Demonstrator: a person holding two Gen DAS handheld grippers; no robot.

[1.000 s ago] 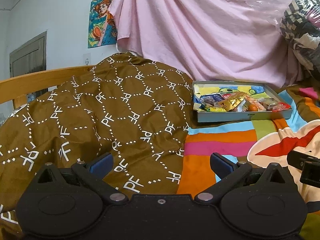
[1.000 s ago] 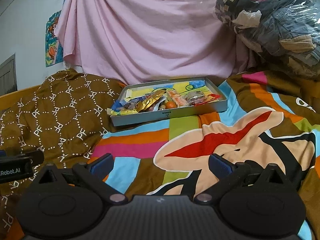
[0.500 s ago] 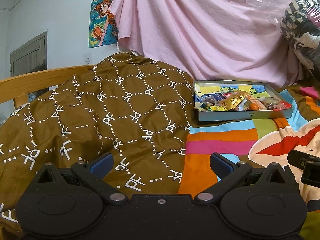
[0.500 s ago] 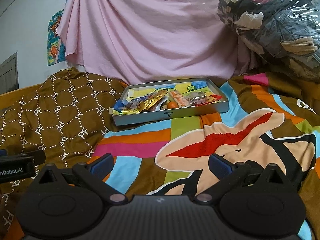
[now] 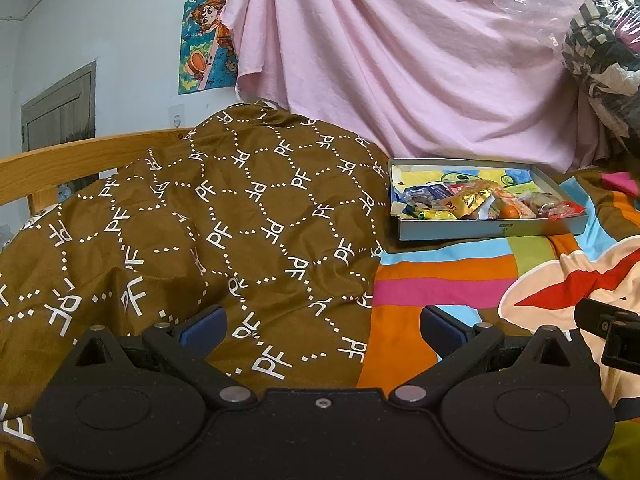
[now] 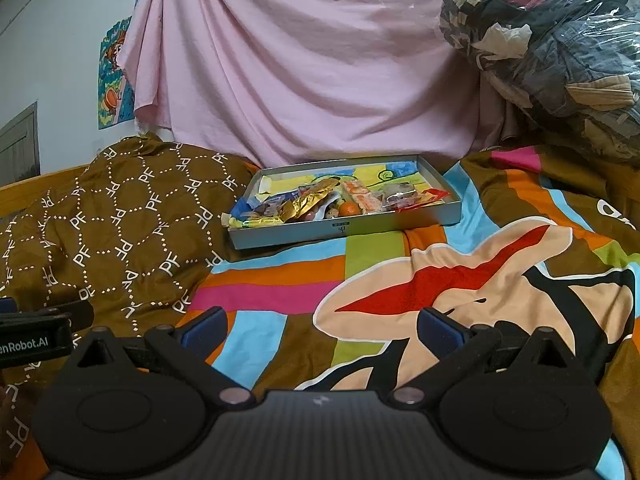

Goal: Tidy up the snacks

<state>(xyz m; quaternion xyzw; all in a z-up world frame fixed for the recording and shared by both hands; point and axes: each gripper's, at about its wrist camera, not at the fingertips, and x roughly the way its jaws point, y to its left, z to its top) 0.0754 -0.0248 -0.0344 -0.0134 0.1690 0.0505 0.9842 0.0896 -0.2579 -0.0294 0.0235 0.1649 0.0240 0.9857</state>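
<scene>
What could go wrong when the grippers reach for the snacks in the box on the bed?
1. The shallow grey box sits on soft, uneven bedding, so pressing on it may tip it and spill snacks.
2. The snacks lie piled and overlapping; a gripper may catch two wrappers or drag neighbours out.
3. Both the left gripper and right gripper are open and aimed at the same box, so they might collide.

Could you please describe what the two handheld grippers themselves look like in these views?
Both are matt black plastic with two round discs at the base, angled linkage arms with silver rivets, and dark blue pads on the fingers. The left gripper has a smooth central plate with a small screw; the right gripper has a ribbed one. The left's side shows white "enRobot.AI" lettering.
</scene>
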